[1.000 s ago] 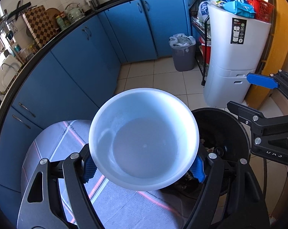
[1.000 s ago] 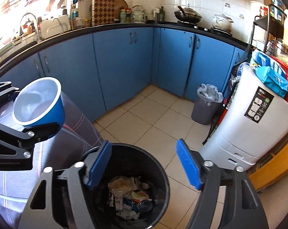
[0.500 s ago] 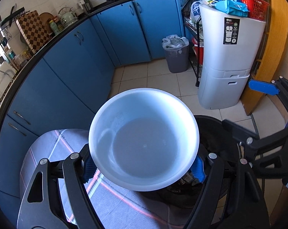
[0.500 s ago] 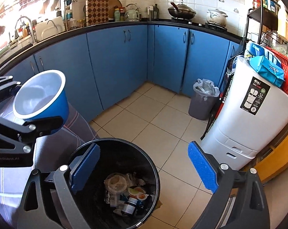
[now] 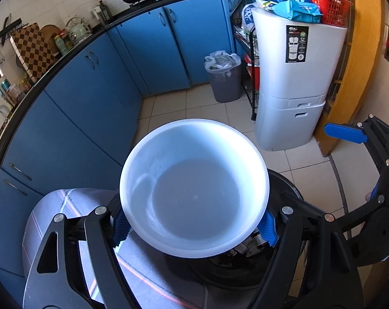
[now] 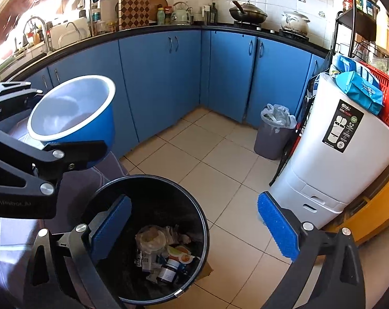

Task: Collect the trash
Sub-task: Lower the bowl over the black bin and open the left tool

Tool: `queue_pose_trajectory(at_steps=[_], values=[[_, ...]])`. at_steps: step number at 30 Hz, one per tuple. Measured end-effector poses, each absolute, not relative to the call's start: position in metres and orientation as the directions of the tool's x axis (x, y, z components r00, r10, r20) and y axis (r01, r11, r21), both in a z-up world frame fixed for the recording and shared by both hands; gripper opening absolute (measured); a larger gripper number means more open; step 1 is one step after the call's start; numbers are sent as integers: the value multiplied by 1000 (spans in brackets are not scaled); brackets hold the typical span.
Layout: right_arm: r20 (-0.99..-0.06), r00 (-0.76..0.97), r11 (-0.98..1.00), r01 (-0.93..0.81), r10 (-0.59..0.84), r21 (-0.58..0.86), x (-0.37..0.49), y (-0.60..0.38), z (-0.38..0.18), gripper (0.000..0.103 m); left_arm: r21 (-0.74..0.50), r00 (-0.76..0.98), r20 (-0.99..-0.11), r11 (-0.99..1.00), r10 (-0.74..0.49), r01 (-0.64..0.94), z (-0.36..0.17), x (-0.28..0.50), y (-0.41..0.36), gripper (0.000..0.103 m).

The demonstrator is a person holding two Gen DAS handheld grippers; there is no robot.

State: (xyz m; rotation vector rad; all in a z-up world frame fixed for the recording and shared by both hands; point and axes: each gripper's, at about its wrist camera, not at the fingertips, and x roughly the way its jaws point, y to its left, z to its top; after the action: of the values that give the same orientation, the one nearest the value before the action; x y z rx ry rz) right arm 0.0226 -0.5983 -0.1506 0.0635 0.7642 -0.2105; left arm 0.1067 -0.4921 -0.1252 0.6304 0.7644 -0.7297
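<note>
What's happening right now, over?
Left gripper clamps blue bowl, empty. Right gripper jaws just opened, empty, over black bin. Nothing blocking.

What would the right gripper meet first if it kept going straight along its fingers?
Probably the black trash bin: the open, empty right gripper points down toward its far rim and the tiled floor beyond; depth is unclear.

R tongs [image 6: 194, 231] opened wider, empty | bowl [image 5: 194, 188] shifted over bin [image 6: 153, 237]
</note>
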Motion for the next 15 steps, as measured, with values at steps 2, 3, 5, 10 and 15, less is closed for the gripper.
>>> queue_pose_trajectory(at_steps=[2,3,5,10,15], values=[[-691,702,977,211,-175,-32,20,-598,-150,96,235,504,-789,585,-352,776,-125,105,-496,77],[-689,703,977,211,-175,-33,19,-599,-150,96,235,503,-789,582,-353,778,-125,103,-497,78],[-687,706,977,211,-172,-28,17,-600,-149,96,242,507,-788,580,-351,778,-125,101,-500,78],[-684,708,977,211,-175,-31,15,-602,-148,96,237,501,-790,579,-352,780,-124,101,-503,78],[-681,711,977,213,-176,-30,14,-603,-146,96,241,503,-791,578,-349,780,-124,101,-502,85]])
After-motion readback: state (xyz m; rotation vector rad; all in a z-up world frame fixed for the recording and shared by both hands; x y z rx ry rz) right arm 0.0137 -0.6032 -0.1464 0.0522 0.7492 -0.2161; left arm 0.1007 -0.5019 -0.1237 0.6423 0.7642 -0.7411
